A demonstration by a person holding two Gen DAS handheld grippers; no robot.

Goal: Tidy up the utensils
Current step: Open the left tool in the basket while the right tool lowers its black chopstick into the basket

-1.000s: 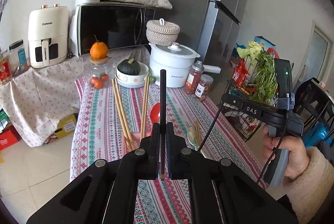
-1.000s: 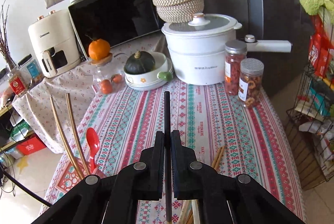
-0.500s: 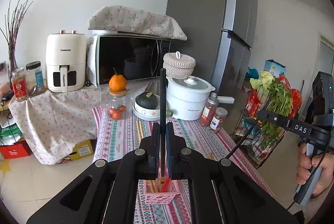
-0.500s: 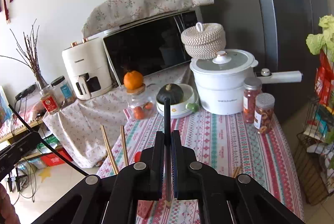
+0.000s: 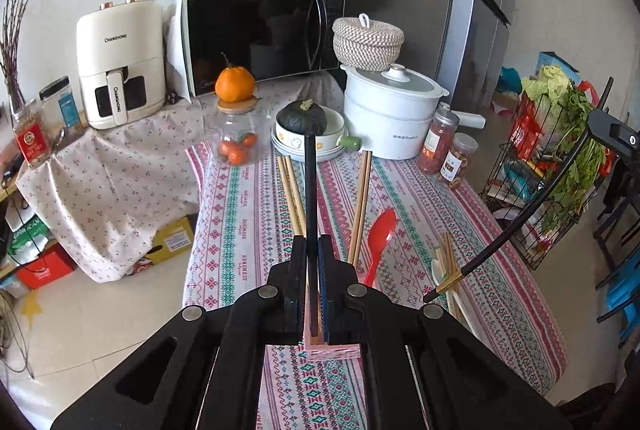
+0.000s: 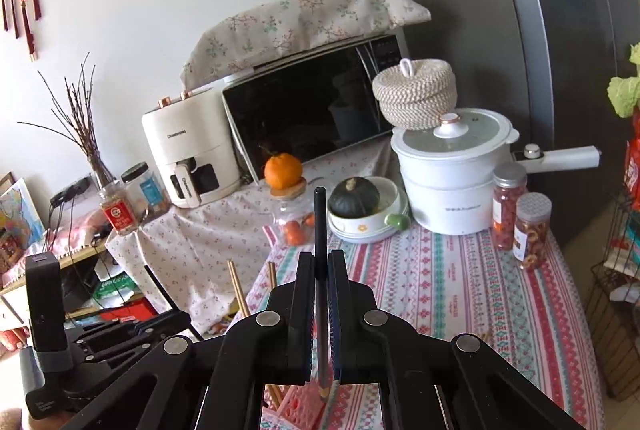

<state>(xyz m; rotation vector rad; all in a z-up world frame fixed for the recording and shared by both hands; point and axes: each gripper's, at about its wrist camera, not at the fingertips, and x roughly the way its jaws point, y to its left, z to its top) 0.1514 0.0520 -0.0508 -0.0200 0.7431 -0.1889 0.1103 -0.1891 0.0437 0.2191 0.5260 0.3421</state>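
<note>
Black plastic left gripper (image 5: pixel 311 250) pinches an upright black chopstick (image 5: pixel 310 189) above the pink slotted plastic utensil basket (image 5: pixel 332 349) near the patterned tablecloth's (image 5: pixel 248 197) near edge. The right gripper (image 6: pixel 320 270) likewise clamps a second black chopstick (image 6: pixel 320 230) over that basket (image 6: pixel 300 406).

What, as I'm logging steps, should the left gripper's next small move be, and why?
Probably lower the left gripper slightly, then open its jaws: the black chopstick it clamps stands upright, its lower end at the pink basket holding wooden chopsticks.
</note>
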